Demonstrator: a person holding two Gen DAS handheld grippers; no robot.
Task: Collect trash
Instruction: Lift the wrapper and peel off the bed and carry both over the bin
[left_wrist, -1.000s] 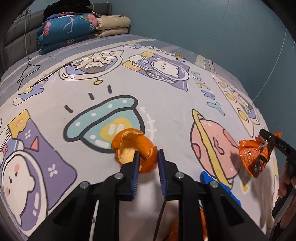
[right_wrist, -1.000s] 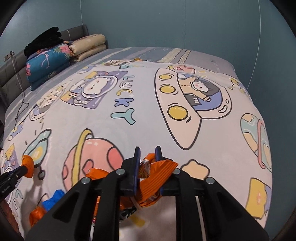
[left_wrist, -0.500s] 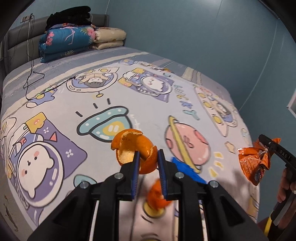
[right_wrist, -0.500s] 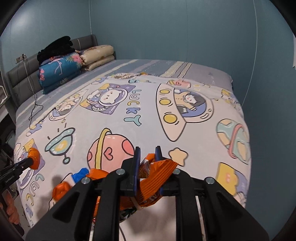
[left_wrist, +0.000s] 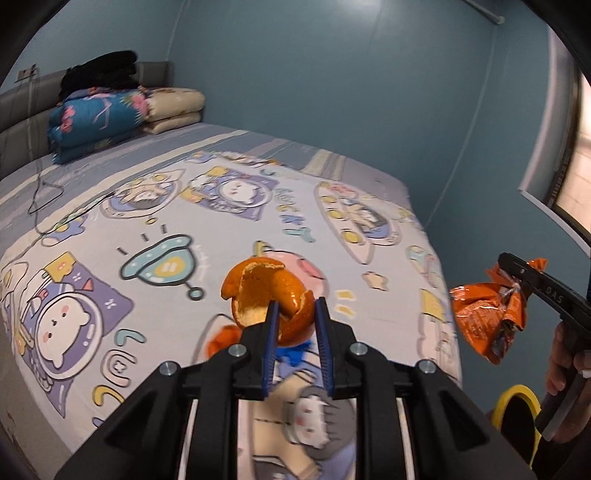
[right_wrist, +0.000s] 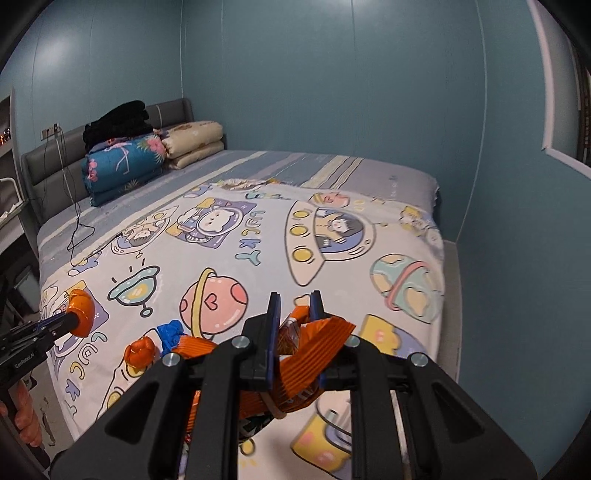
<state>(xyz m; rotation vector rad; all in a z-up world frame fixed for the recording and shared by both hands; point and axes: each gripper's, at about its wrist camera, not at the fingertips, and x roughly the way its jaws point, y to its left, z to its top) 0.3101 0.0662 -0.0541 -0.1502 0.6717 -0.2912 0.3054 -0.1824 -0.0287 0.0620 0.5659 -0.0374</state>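
Note:
My left gripper (left_wrist: 295, 308) is shut on a curled orange peel (left_wrist: 264, 291), held in the air above the cartoon bedspread (left_wrist: 110, 280). My right gripper (right_wrist: 294, 306) is shut on a crumpled orange snack wrapper (right_wrist: 317, 350). The left wrist view shows that wrapper (left_wrist: 484, 321) hanging from the right gripper (left_wrist: 517, 269) at the far right. In the right wrist view the left gripper (right_wrist: 74, 319) with its peel (right_wrist: 82, 312) is at the far left. A second orange peel (right_wrist: 139, 352) and a blue scrap (right_wrist: 170, 332) lie on the bed near its front edge.
A yellow-rimmed dark container (left_wrist: 517, 410) sits low at the right, beside a hand. Folded quilts (right_wrist: 125, 166) and black clothes (right_wrist: 118, 123) are stacked at the headboard, with a black cable (right_wrist: 77, 229) trailing over the bed. A blue wall runs close along the bed's far side.
Both grippers have risen and drawn back from the bed with their loads still held. More of the bed and room shows, and the second peel and blue scrap are now ahead of the fingers.

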